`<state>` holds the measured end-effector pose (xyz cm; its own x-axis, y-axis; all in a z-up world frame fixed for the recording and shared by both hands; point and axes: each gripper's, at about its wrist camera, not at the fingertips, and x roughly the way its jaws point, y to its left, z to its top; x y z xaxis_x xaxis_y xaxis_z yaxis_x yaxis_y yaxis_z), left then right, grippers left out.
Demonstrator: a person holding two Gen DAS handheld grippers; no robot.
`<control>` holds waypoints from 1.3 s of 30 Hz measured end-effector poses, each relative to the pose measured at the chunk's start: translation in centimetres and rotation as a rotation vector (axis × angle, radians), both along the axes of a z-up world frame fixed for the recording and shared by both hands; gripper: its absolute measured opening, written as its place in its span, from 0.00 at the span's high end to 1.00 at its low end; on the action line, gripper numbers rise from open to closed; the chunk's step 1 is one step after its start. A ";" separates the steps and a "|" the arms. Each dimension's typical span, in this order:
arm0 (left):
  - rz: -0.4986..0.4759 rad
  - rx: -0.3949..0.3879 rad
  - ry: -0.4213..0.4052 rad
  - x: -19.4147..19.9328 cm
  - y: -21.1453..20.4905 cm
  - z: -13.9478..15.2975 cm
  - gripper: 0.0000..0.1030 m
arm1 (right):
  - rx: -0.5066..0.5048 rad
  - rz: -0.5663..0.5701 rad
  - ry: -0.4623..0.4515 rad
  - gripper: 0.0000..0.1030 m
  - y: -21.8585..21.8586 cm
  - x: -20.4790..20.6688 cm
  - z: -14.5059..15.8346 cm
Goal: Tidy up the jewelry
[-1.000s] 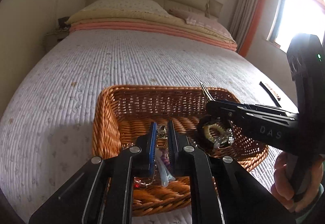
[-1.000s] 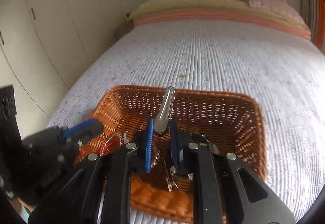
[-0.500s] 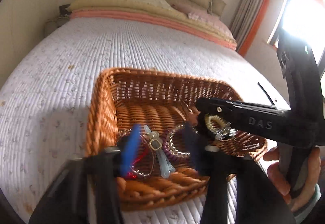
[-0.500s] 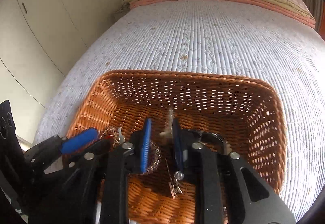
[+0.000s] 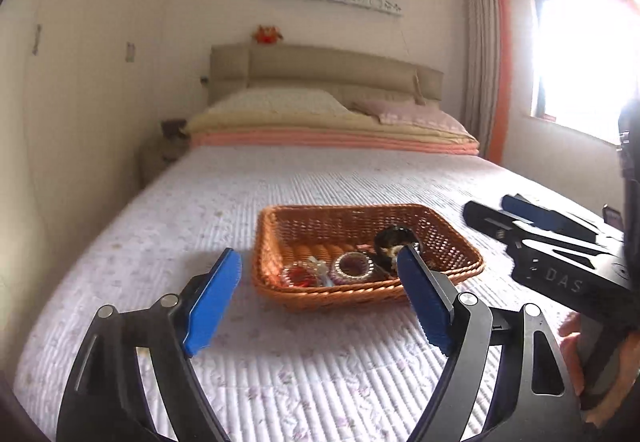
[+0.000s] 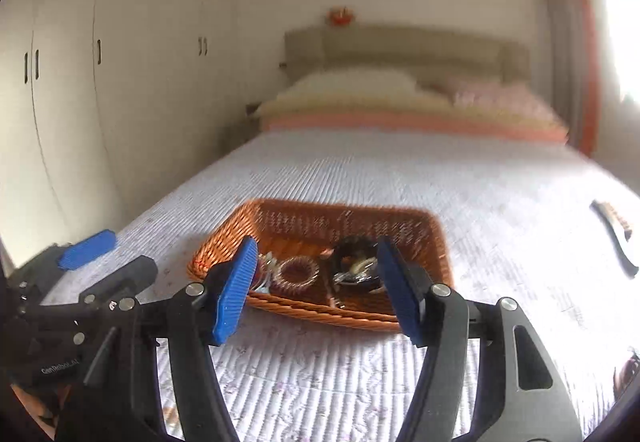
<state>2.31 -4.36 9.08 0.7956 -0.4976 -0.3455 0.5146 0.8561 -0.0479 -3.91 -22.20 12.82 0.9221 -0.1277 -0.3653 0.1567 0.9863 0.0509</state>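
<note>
only the right wrist view shows a dark strap (image 6: pixel 614 238) on the bed (image 6: pixel 480 181).

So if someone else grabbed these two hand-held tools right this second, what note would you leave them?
Left gripper: opening, nothing between its fingers.
Right gripper: opening too, also empty.
Both are short of the wicker basket on the bed.
Done: beaded bracelet, red piece and dark round piece lie in the basket.
Left: a dark strap-like item on the bed, right of the basket; I cannot tell what it is.
</note>
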 end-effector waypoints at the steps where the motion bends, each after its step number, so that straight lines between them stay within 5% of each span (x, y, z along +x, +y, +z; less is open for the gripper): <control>1: 0.029 0.004 -0.015 -0.5 0.3 -0.4 0.22 | -0.023 -0.026 -0.040 0.42 0.6 -1.3 -0.3; 5: 0.099 0.014 -0.041 -1.5 0.9 -1.8 0.22 | -0.030 -0.065 -0.098 0.21 1.2 -4.1 -2.3; 8: 0.137 0.004 -0.080 -2.3 1.2 -2.8 0.22 | -0.038 -0.057 -0.143 0.20 1.3 -5.6 -4.0; 16: 0.168 0.037 -0.092 -2.4 0.6 -4.3 0.14 | 0.047 -0.063 -0.070 0.19 -0.4 -4.5 -7.2; 39: 0.199 0.060 -0.119 -3.6 0.8 -4.5 0.09 | 0.020 -0.059 -0.071 0.12 0.2 -4.8 -7.1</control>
<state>-1.32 -3.60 4.55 0.9130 -0.3083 -0.2673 0.3344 0.9407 0.0572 -8.71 -21.95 5.69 0.9368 -0.1763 -0.3022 0.2101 0.9741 0.0832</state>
